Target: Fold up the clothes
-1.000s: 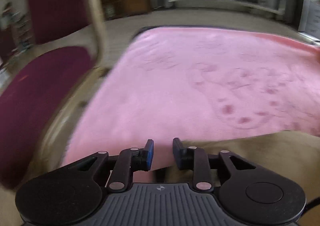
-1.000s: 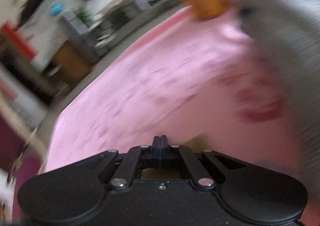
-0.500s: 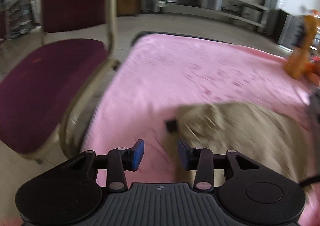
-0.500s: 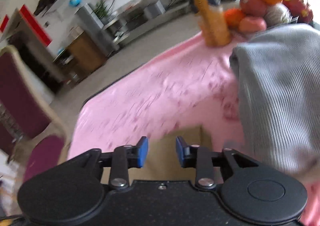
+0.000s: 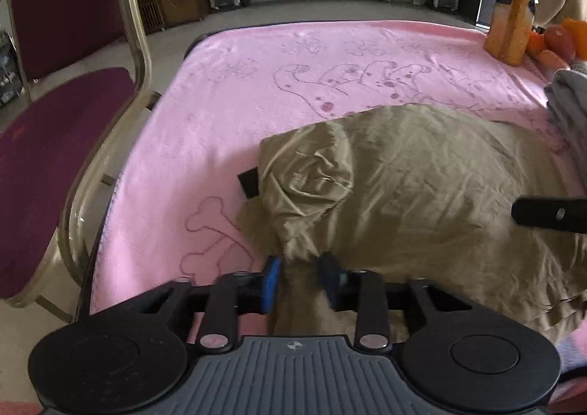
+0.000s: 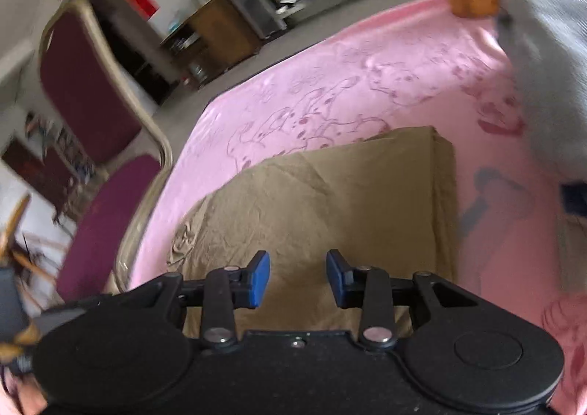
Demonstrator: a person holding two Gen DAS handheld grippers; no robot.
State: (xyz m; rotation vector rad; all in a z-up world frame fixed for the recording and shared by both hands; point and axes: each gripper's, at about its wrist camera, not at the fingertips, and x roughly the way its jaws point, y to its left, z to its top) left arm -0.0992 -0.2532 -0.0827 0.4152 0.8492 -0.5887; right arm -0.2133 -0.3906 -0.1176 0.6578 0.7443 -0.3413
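Chair (image 5: pixel 55 158) at far left, off the blanket (image 5: pixel 205 128); the khaki garment (image 5: pixel 422 187) lies on the pink, doubled over, its left end rumpled and bunched; my left gripper (image 5: pixel 298 281) has its fingers spread with a tuck of that bunched cloth between them — I cannot tell if they bite yet. Thin woven stuff, I judge — light, limp, creases easily, won't slide much on fleece; best taken at a corner or hem, not mid-panel. Right gripper (image 6: pixel 298 279) hovers fingers apart over the flatter side, holding nothing; grey knit (image 6: pixel 550 77) sits beside it at far right.
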